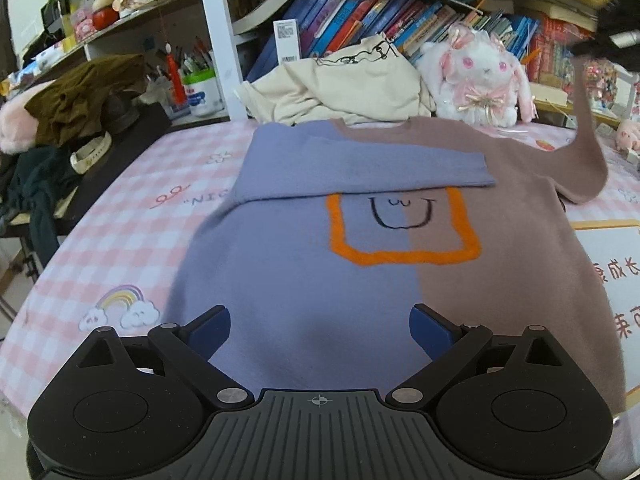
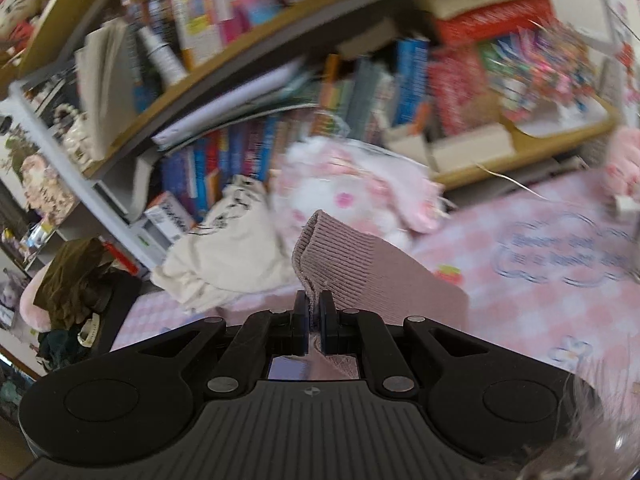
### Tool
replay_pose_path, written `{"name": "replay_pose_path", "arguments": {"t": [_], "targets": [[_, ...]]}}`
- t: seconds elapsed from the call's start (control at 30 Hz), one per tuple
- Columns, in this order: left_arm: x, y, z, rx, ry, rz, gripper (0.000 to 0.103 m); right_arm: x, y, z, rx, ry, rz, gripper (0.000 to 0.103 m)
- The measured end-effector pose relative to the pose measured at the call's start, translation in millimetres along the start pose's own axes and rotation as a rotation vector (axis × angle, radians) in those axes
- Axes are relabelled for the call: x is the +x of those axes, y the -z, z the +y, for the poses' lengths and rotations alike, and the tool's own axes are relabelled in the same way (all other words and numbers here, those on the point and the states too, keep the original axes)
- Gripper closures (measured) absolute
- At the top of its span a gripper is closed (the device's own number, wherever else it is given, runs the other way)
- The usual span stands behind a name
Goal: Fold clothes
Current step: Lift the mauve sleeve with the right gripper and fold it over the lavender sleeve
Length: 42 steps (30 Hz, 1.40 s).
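Clearly the right gripper (image 2: 314, 312) pinches the brown sleeve (image 1: 585, 152) cuff; slipping would crumple the sweater (image 1: 304, 272); left gripper (image 1: 320, 336) fingers gape.

You see a white plush rabbit (image 1: 482, 76) before the bookshelf (image 1: 384, 12); a cream garment (image 1: 340, 88) lies beside it; pink checked cloth (image 1: 120, 232) covers the counter.

This is a lived-in home room, likely a bedroom or study. Crowded bookshelves (image 1: 380, 12) fill the top of the frame, a white plush rabbit (image 1: 480, 80) sits at upper right, a pen pot (image 1: 200, 88) stands at upper left, and a pink checked cartoon-print cloth (image 1: 120, 240) covers the work surface.
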<state>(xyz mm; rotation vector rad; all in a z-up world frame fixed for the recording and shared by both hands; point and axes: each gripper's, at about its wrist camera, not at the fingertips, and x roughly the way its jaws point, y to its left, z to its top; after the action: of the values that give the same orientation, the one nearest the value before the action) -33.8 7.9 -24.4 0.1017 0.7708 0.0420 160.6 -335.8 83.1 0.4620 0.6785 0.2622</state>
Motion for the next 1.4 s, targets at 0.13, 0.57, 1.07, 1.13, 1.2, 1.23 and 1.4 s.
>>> {"name": "replay_pose_path", "arguments": {"t": [0.13, 0.57, 1.07, 1.13, 1.2, 1.23, 1.4], "targets": [[6.2, 1.2, 12.7, 0.032, 0.032, -0.004, 0.005, 22.4, 4.7, 45.3, -0.025, -0.026, 0.01, 0.097], [4.2, 14.1, 31.2, 0.104, 0.039, -0.009, 0.005, 110.5, 40.1, 155.8, -0.114, -0.123, 0.122, 0.097], [-2.2, 29.9, 51.6, 0.06, -0.037, 0.04, 0.004, 163.9, 72.7, 180.9, -0.129, -0.147, 0.247, 0.097], [-2.4, 30.7, 52.3, 0.059, -0.04, 0.041, 0.004, 166.6, 74.3, 179.7, -0.123, -0.147, 0.254, 0.097], [-2.4, 31.0, 52.3, 0.061, -0.04, 0.042, 0.004, 169.2, 75.4, 177.9, -0.114, -0.146, 0.26, 0.097], [-2.3, 30.8, 51.9, 0.062, -0.04, 0.042, 0.004, 169.7, 75.8, 177.2, -0.111, -0.149, 0.263, 0.097], [-2.4, 29.6, 49.7, 0.072, -0.036, 0.036, 0.004, 167.3, 76.2, 175.6, -0.108, -0.179, 0.27, 0.092]]}}
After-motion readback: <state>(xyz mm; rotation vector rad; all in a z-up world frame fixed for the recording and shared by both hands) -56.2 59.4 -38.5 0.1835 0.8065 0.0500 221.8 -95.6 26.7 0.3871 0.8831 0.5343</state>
